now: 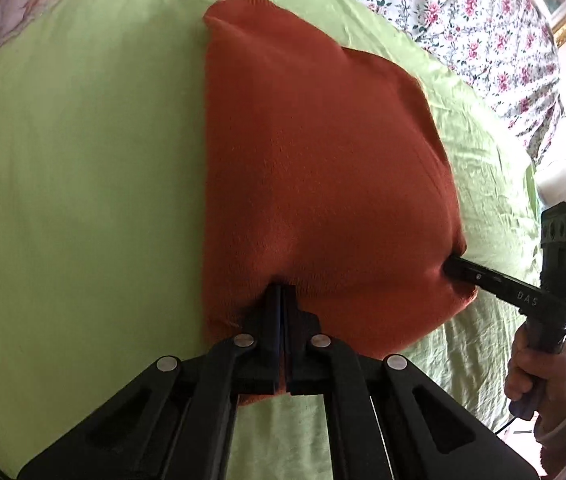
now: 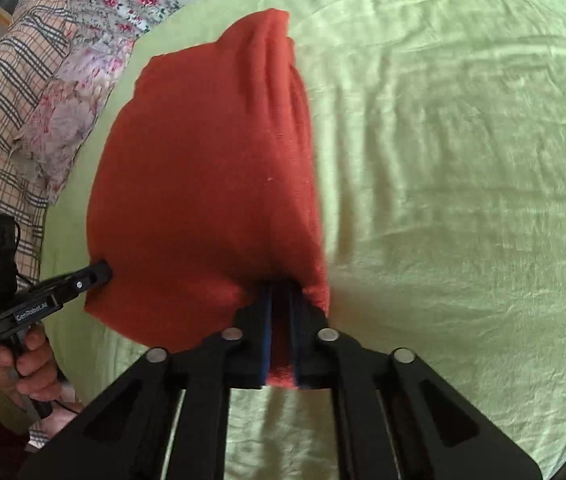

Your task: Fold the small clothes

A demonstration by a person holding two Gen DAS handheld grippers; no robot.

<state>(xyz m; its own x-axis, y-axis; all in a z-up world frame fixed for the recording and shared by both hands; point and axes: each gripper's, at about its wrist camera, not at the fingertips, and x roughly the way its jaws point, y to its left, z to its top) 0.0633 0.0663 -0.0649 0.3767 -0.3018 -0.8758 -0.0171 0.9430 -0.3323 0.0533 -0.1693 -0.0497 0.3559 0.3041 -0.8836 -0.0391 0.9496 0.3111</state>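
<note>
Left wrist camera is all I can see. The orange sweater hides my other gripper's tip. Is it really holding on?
Observer: Yes. The right gripper is shut on the orange sweater, with a strip of knit between its blue pads.
Operator: What's on the other side of the bed?
Observer: A plaid blanket lies past the green sheet, which your view misses.
Operator: Can you see my left hand?
Observer: Yes, the left hand grips the handle of the left gripper, pinched on the sweater's edge.
</note>
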